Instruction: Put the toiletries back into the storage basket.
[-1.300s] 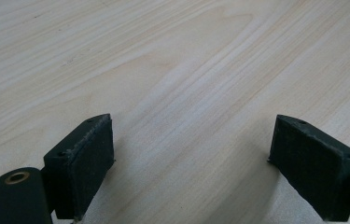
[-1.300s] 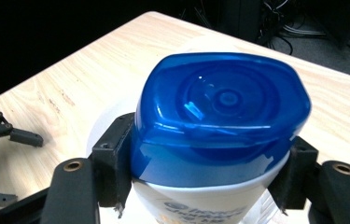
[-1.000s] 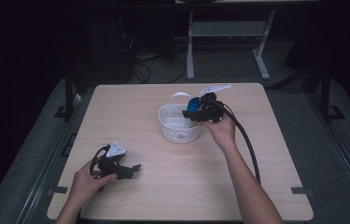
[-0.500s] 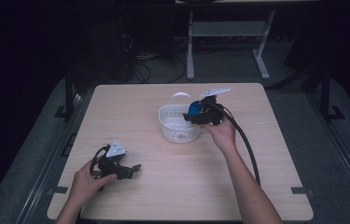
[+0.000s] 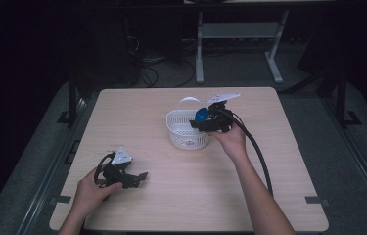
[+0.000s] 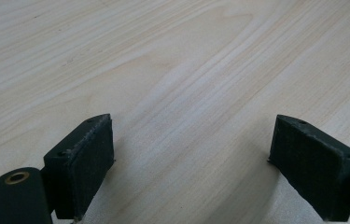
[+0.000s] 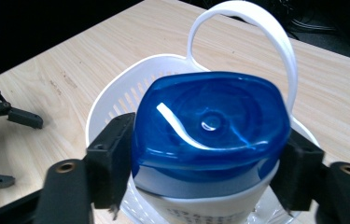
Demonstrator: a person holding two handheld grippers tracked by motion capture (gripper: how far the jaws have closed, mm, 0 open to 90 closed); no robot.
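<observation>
A white bottle with a blue cap point(image 7: 210, 133) is clamped between the jaws of my right gripper point(image 7: 207, 163), held just above a white slotted basket point(image 7: 116, 100) with a looped handle point(image 7: 252, 32). In the high view the right gripper point(image 5: 209, 120) hovers over the basket point(image 5: 183, 133) at the table's middle, the blue cap point(image 5: 201, 115) showing at its tip. My left gripper point(image 5: 132, 178) lies low near the front left of the table, its jaws wide apart over bare wood point(image 6: 191, 154) with nothing between them.
The light wooden table point(image 5: 171, 205) has free surface around the basket and towards the front. A thick black cable point(image 5: 257, 152) trails from the right gripper along the forearm. Dark floor and a metal stand point(image 5: 235, 34) lie beyond the far edge.
The right gripper with the bottle has shifted slightly towards the basket. The left gripper has stayed where it was.
</observation>
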